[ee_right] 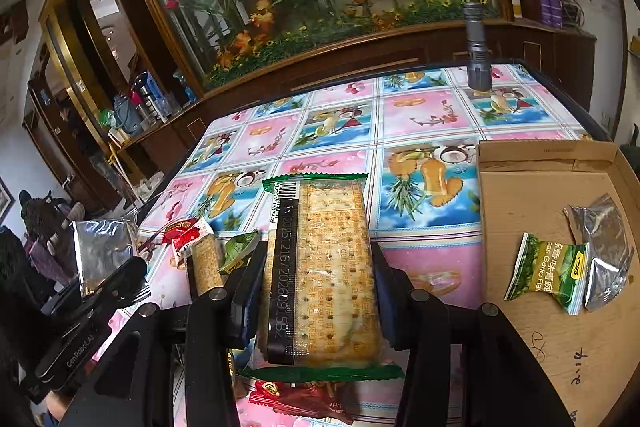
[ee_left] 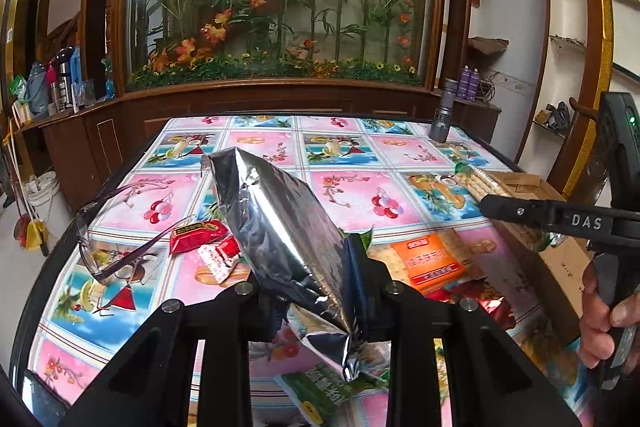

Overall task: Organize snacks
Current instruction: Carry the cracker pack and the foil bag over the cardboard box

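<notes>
Fingers of the right gripper [ee_right: 320,281] were clamped on a clear green-edged packet of square crackers [ee_right: 324,267], held above the fruit-patterned pink and blue tablecloth [ee_right: 420,111], just left of a shallow brown cardboard box [ee_right: 532,183] containing a green snack pouch [ee_right: 546,271] and a silver one [ee_right: 606,247]. Nearly closed, the left gripper [ee_left: 308,275] pinched a crinkled silver foil pouch [ee_left: 276,219] above red wrapped sweets [ee_left: 196,233] beside purple-framed glasses [ee_left: 120,247].
</notes>
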A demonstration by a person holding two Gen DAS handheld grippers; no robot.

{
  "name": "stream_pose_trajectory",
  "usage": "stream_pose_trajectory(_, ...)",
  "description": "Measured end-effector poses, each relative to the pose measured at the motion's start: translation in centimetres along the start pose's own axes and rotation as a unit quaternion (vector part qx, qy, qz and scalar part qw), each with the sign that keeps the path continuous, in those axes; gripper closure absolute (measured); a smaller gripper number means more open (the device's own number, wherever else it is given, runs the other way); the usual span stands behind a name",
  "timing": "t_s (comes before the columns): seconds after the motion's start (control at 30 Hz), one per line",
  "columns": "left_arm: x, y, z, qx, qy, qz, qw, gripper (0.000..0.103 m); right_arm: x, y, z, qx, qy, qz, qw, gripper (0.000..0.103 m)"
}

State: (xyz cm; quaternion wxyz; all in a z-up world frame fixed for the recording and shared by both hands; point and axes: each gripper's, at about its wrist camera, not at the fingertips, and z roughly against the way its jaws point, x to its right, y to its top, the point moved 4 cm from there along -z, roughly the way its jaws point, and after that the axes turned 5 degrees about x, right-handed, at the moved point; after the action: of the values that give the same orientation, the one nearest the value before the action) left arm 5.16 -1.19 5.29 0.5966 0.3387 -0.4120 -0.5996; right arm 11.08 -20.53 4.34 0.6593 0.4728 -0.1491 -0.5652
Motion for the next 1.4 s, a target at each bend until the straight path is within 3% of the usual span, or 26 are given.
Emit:
stream_pose_trajectory(0.13,1.0,0.2,-0.4,-0.009,-0.020,0.018,0.9996,0.076,0.2,0.1,0.2,0.003,-0.001,-0.006,1.000,0.052)
stream_pose_trajectory(0.7,7.0,0.4,-1.2,-0.013,-0.058,-0.012,0.9982,0.076,3.7,1.5,1.8,0.021,-0.019,-0.065,0.997,0.052)
stream_pose_trajectory(1.17,11.7,0.2,-1.6,-0.019,-0.092,-0.040,0.9947,0.076,8.2,3.1,4.2,0.052,-0.038,-0.124,0.990,0.052)
stream_pose_trajectory(1.4,15.9,0.7,-2.3,-0.030,-0.131,-0.056,0.9894,0.076,12.7,4.4,6.8,0.083,-0.048,-0.177,0.979,0.053)
